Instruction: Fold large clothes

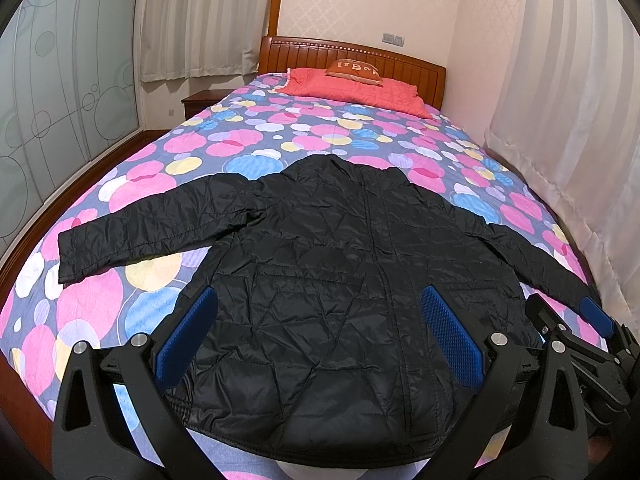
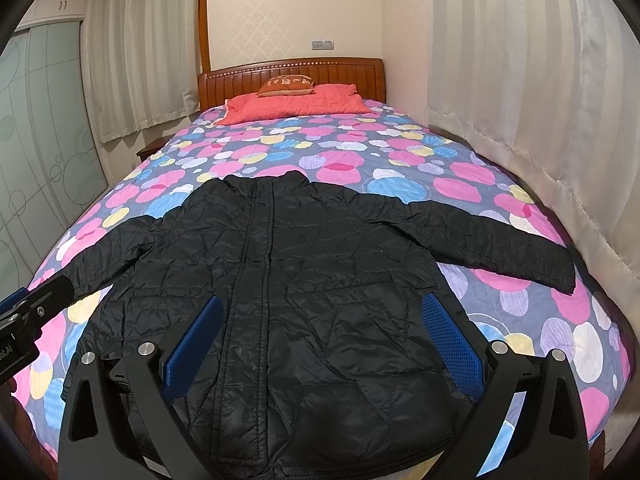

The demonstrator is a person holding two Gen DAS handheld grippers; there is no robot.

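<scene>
We see a black quilted jacket (image 1: 320, 280) of thin, crinkled cloth with a faint sheen. It lies on a matt, stitched cotton-like bedspread (image 1: 248, 136) printed in coloured circles. The headboard (image 1: 360, 52) is glossy varnished wood. The left gripper (image 1: 320, 336) and the right gripper (image 2: 320, 340) have matt black plastic frames, shiny metal pins, and blue dimpled rubbery pads (image 1: 452, 336). The curtains (image 2: 520, 80) are soft pale cloth.

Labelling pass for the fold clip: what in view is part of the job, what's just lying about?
Job:
black jacket, spread flat, sleeves out
left gripper, jaws open
right gripper, jaws open

Lying about:
bedspread
red pillow
small orange cushion
headboard
curtains
</scene>
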